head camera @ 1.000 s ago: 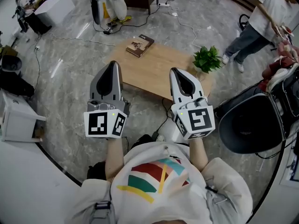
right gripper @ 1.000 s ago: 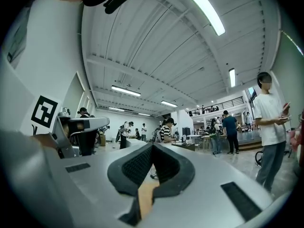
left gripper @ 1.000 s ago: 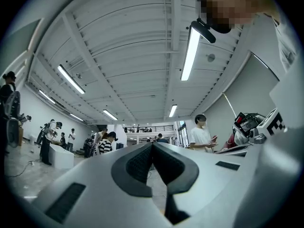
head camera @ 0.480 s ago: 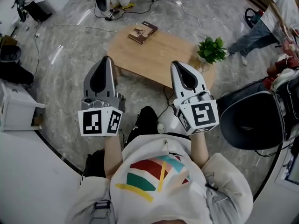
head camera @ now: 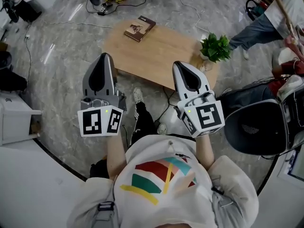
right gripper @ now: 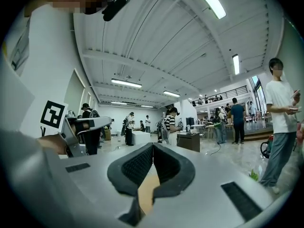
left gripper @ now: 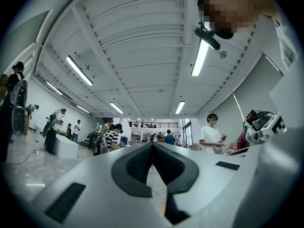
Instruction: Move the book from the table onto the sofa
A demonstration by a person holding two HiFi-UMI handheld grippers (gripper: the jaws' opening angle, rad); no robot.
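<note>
The book (head camera: 140, 28) lies flat near the far left corner of the low wooden table (head camera: 161, 56), seen from the head view. My left gripper (head camera: 105, 56) hangs short of the table's near left edge, shut and empty. My right gripper (head camera: 178, 65) is over the table's near edge, to the left of the plant, also shut with nothing in it. In the left gripper view the left gripper (left gripper: 152, 144) has its pads pressed together, and in the right gripper view the right gripper (right gripper: 153, 146) shows the same, with a strip of the tabletop (right gripper: 148, 194) under it. The book is well beyond both.
A potted plant (head camera: 214, 49) stands on the table's right end. A black chair (head camera: 259, 127) is close on the right, a white box (head camera: 14, 122) on the left. Cables (head camera: 168, 101) trail across the floor. A person (head camera: 266, 20) stands beyond the table at upper right.
Both grippers have moved forward and a little down, closer to the table. My leg and shoe have stepped into view between them. Both jaws have stayed shut.
</note>
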